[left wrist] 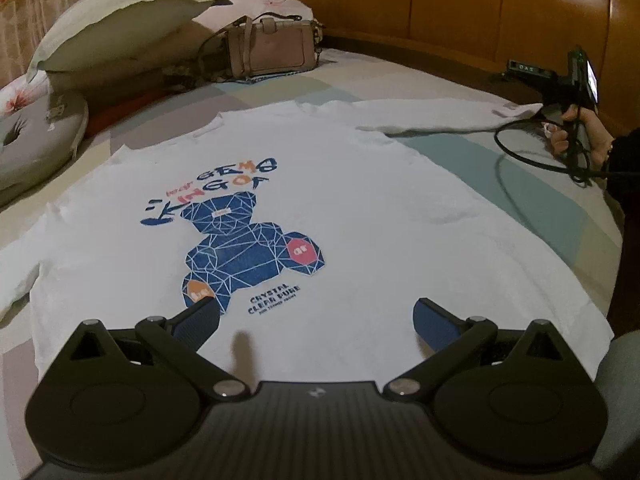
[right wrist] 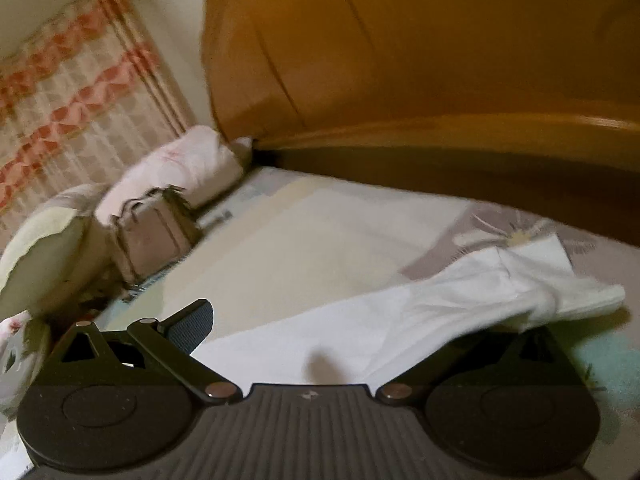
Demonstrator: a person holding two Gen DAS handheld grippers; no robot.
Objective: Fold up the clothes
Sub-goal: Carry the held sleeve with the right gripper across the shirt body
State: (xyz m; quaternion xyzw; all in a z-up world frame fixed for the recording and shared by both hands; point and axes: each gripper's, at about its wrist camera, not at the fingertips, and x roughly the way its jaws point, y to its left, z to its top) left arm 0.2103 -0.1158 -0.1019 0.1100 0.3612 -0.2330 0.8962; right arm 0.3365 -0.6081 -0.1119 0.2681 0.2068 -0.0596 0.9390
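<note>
While the shirt (left wrist: 312, 200) lies flat and face up on the bed (left wrist: 500, 184), its right sleeve (left wrist: 440, 118) runs long and thin toward the upper right of the left wrist frame; the right tool (left wrist: 576, 80) sits at the end of that sleeve, so it is much the nearer one; in the right wrist frame the sleeve (right wrist: 460, 300) drapes over the right side of the right tool (right wrist: 320, 344), hiding one finger, so I cannot tell if it has a grip; the left tool (left wrist: 316, 320) hangs wide open over the hem at the bottom of the frame, holding nothing; folding the sleeve would mean carrying it left, across the shirt.
</note>
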